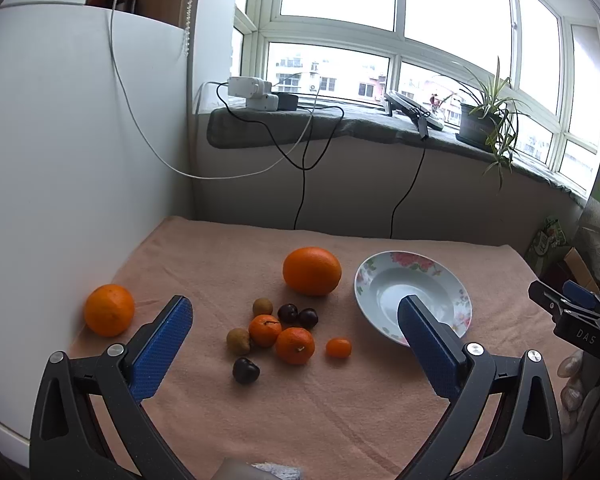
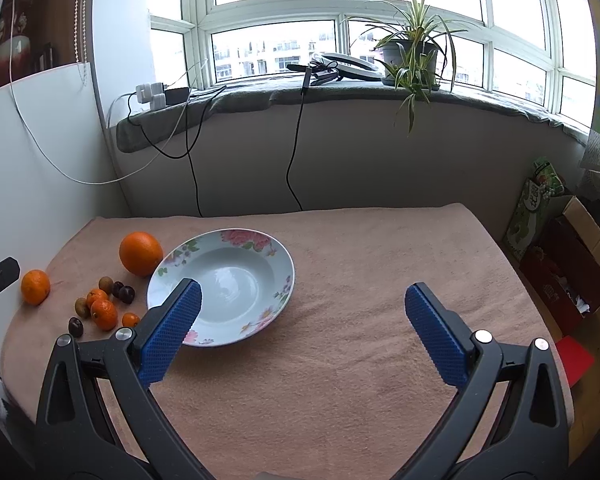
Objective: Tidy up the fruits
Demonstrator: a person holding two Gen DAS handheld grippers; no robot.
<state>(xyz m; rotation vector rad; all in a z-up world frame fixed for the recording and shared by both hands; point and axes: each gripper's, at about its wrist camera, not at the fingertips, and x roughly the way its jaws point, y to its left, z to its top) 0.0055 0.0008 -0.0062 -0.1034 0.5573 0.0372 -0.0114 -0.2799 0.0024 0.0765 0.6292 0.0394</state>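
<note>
- Left wrist view: we see our left gripper (image 1: 296,332) held above the peach towel (image 1: 340,408), jaws spread wide and holding nothing.
- Between its blue pads (image 1: 160,348) lies a cluster of small fruit: two mandarins (image 1: 295,345), a tiny kumquat (image 1: 338,347), three dark cherries (image 1: 246,370) and two brownish longans (image 1: 239,340).
- A large orange (image 1: 312,271) sits behind the cluster, just left of the floral plate (image 1: 366,276), not touching it as far as we can tell.
- A second orange (image 1: 109,310) rests well apart at the towel's left edge, near the white panel (image 1: 60,160).
- The plate is empty; all fruit lies on the towel.
- Right wrist view: our right gripper (image 2: 302,314) hovers over bare towel right of the plate, fingers (image 2: 436,332) wide apart, gripping nothing.
- On the sill behind stand a potted plant (image 2: 410,54) and chargers with cables (image 2: 152,94).
</note>
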